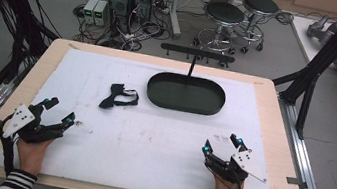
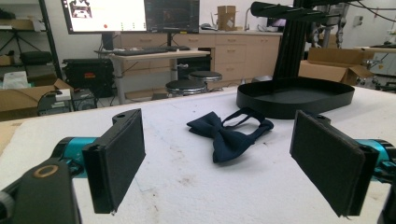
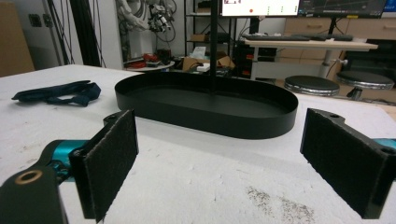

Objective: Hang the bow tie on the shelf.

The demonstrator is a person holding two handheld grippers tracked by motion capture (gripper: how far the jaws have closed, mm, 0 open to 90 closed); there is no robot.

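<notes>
Both hands rest low on the near part of the white foam mat (image 1: pixel 150 137), forearms entering from the near edge. The left gripper (image 1: pixel 58 111) points toward the one dark bow tie (image 1: pixel 118 95), jaws spread wide and empty; the bow tie lies flat ahead of it, well apart, just left of the single black oval tray (image 1: pixel 186 93). The right gripper (image 1: pixel 222 143) faces the tray, jaws likewise wide and holding nothing. The mat covers a wooden table (image 1: pixel 271 140). Beyond the tray stand two round stools (image 1: pixel 225 14), computer towers and cables on a grey floor.
</notes>
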